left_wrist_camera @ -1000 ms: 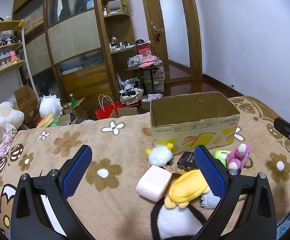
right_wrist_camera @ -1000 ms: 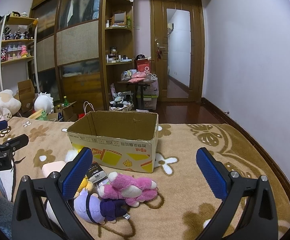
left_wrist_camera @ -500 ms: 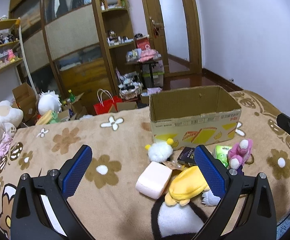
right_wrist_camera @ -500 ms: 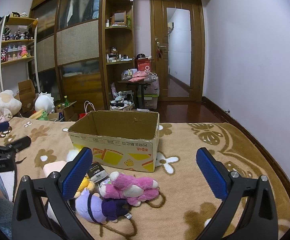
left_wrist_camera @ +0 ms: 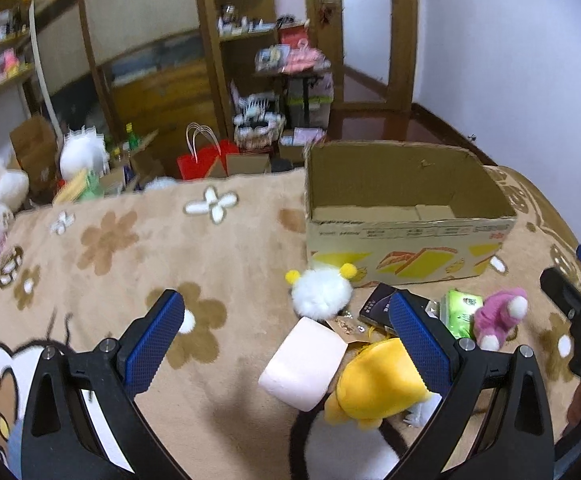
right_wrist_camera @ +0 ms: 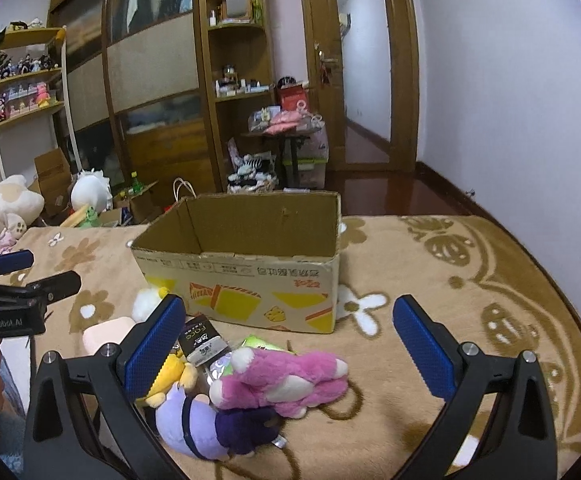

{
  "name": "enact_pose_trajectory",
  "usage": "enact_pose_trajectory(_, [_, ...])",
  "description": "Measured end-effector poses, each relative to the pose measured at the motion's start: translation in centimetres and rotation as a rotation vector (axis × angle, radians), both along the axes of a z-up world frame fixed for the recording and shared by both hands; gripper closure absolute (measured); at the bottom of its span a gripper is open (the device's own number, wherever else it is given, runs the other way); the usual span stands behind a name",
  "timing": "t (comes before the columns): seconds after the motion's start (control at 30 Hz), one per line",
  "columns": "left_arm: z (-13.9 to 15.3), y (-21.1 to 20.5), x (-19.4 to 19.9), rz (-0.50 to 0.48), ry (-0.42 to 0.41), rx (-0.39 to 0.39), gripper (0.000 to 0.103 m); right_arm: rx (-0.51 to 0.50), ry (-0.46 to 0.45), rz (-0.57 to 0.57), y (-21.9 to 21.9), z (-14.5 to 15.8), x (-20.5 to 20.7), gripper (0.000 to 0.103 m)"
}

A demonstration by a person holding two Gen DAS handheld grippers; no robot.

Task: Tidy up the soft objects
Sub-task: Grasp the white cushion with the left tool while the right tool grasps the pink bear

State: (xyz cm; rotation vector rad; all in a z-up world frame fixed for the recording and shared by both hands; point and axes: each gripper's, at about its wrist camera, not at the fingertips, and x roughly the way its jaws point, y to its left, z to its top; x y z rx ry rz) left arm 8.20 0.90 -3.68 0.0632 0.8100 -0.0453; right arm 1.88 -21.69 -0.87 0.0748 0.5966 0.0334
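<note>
- Hovering above the flowered blanket (left_wrist_camera: 218, 248), the left gripper (left_wrist_camera: 286, 344) is held wide open with nothing between its blue pads; the right gripper (right_wrist_camera: 290, 344) is likewise spread wide and empty.
- Just ahead of the left gripper and a little to its right, a pink foam block (left_wrist_camera: 304, 364) is seen, its long axis slanting away toward the upper right, with a yellow plush (left_wrist_camera: 374, 384) touching it on the right.
- Beyond the block, a white pom-pom toy (left_wrist_camera: 322, 292) lies just in front of the cardboard box (left_wrist_camera: 410, 236).
- Below the right gripper, a pink plush (right_wrist_camera: 282, 380) is laid crosswise, resting against a purple doll (right_wrist_camera: 210, 424).
- The block is judged nearer the left gripper, the pink plush nearer the right.
- The open box, apparently empty, stands beyond the whole pile.
- On a dark packet (right_wrist_camera: 202, 340), "FOCO" is read; "GenRobot.AI" is printed on the left gripper's body; the Chinese print on the box is shown upside down.
- A green tissue pack (left_wrist_camera: 460, 312) bears writing too small to be made out.
</note>
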Motion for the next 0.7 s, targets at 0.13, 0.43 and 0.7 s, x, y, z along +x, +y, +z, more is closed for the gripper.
enact_pose_trajectory(0.13, [-1.6,0.6,1.4,0.022,0.081,-0.033,0.002,0.011,0.04,0.006,0.6,-1.9,1.7,0.0])
enact_pose_trajectory(0.43, [-4.8,-0.1,2.3,0.015,0.197,0.026,0.002,0.029,0.153,0.024,1.3,-5.3,3.6,0.0])
enact_pose_trajectory(0.7, [-7.5,-0.9,2.7,0.006,0.291,0.103,0.002,0.058,0.248,0.004,0.9,-7.7,4.2,0.0])
